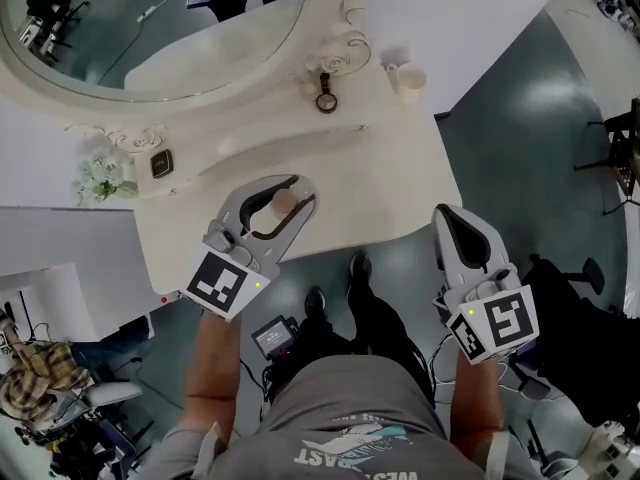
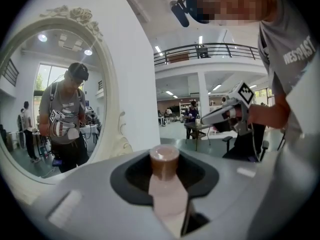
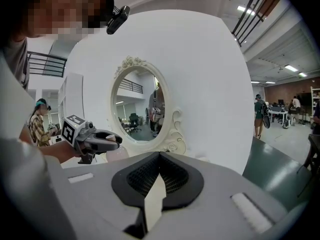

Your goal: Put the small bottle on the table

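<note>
Head view looks steeply down from over the person onto the table (image 1: 350, 183), with the mirror (image 1: 150, 28) at upper left of frame. Each gripper view sits close behind its own jaws, and both share the mirror. Left view catches the right gripper (image 2: 205, 119) centre right; right view catches the left gripper (image 3: 116, 141) lower left.

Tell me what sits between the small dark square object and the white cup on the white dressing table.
A small dark ring-shaped item stands there, near the mirror's ornate frame, seen in the head view.
</note>
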`<state>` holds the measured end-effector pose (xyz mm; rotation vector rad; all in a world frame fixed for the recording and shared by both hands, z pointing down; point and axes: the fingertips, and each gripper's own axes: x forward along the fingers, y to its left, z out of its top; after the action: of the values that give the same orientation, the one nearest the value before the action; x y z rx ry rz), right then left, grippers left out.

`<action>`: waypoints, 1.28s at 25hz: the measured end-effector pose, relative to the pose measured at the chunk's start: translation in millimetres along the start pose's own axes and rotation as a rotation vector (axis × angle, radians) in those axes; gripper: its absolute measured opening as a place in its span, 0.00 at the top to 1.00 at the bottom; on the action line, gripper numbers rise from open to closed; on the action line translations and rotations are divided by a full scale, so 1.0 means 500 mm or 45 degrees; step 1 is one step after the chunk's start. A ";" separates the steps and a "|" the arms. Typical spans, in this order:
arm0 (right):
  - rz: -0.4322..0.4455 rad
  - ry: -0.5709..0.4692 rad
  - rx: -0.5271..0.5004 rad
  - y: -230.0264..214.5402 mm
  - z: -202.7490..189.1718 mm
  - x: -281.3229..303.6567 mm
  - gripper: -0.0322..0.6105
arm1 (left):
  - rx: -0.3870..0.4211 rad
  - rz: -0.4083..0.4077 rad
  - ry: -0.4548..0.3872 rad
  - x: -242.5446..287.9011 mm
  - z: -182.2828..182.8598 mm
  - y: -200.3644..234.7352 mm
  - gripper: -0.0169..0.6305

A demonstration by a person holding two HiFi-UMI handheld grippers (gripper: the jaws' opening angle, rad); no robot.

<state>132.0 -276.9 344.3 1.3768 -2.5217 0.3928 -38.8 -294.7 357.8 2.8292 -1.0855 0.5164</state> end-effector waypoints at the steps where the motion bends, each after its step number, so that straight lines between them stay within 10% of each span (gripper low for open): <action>1: 0.000 0.008 0.001 -0.005 -0.006 0.008 0.95 | -0.006 -0.002 0.007 0.011 -0.011 0.004 0.79; 32: 0.020 0.247 0.112 -0.075 -0.220 0.160 0.95 | -0.150 -0.023 0.145 0.234 -0.327 0.114 0.79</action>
<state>130.4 -321.0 478.2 1.2826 -2.3839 0.6161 -41.8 -382.2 547.5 2.6707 -1.0336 0.5834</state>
